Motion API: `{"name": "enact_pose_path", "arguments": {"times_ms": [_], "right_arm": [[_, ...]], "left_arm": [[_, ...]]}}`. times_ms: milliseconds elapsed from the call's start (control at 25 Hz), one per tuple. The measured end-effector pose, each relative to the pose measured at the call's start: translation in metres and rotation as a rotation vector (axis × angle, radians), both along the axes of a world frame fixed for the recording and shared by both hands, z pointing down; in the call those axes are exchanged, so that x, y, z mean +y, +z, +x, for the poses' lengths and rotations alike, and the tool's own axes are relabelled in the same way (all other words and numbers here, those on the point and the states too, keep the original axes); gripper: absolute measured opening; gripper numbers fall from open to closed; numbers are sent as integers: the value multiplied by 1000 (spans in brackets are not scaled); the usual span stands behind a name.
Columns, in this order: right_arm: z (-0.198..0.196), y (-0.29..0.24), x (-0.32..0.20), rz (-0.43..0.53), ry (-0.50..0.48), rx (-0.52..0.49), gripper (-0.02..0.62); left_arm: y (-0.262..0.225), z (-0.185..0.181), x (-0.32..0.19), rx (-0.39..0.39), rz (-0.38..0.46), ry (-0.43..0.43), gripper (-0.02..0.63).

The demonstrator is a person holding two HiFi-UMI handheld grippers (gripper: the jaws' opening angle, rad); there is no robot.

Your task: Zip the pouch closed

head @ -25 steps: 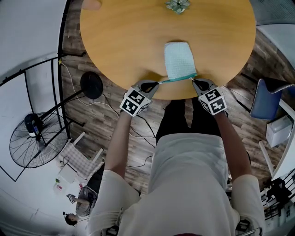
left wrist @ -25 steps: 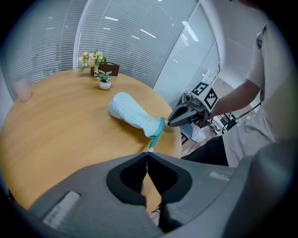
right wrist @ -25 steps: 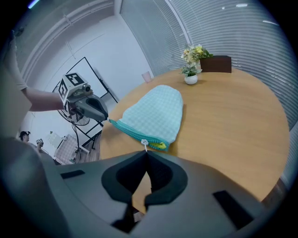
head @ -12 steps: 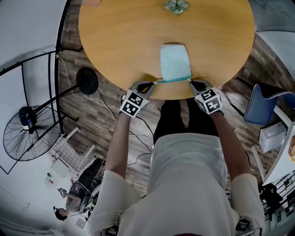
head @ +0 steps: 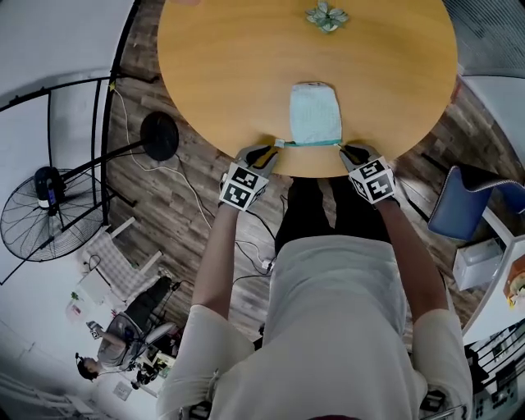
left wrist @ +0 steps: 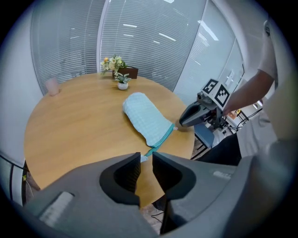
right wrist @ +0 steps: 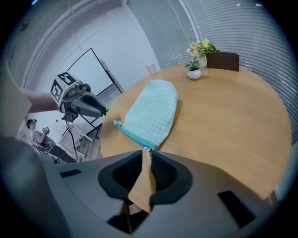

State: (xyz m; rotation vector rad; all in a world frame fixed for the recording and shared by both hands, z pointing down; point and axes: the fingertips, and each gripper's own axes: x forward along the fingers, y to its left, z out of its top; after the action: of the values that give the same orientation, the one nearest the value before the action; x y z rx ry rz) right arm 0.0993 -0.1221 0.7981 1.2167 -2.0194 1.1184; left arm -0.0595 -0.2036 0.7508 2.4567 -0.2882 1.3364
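A mint checked pouch lies flat near the front edge of the round wooden table. Its teal zipper runs left to right along the side nearest me. My left gripper is shut on the small fabric tab at the zipper's left end, seen between its tips in the left gripper view. My right gripper is shut on the metal zipper pull, which sits at the zipper's right end. Each gripper view shows the pouch with the other gripper beyond it.
A small potted plant stands at the table's far side, and a pink cup sits near the far left rim. On the floor are a fan, a black stand base with cables, and a blue chair at right.
The zipper line, slanted a second ago, now runs level between the grippers. Both grippers have stayed at the zipper's two ends. The head view has shifted slightly.
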Motion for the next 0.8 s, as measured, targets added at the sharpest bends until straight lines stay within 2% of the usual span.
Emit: {"name": "enact_pose_path", "arguments": {"times_ms": [200,280,400,480,560,640,800], "right_arm": [[14,-39,-10,79,-28,24,61],[19,-60,-8,111,-34,34,62],[28,-93,-2,153,-20,40,63],[32,-117,-2,191,-13,47,63],[36,-143,-6,251,-17,57,61],[37,-168,-7,303,-14,69,61],[31,-210,6,358,37,83,61]], "left_arm": [[-35,1,3,48,32,-94,86],[-55,2,7,93,36,-180,86],[-85,-1,14,190,27,-361,86],[-104,-3,17,239,36,-436,86],[-120,-2,19,258,72,-438,86],[-137,-2,24,270,118,-403,86],[-184,-16,41,325,179,-368,86]]}}
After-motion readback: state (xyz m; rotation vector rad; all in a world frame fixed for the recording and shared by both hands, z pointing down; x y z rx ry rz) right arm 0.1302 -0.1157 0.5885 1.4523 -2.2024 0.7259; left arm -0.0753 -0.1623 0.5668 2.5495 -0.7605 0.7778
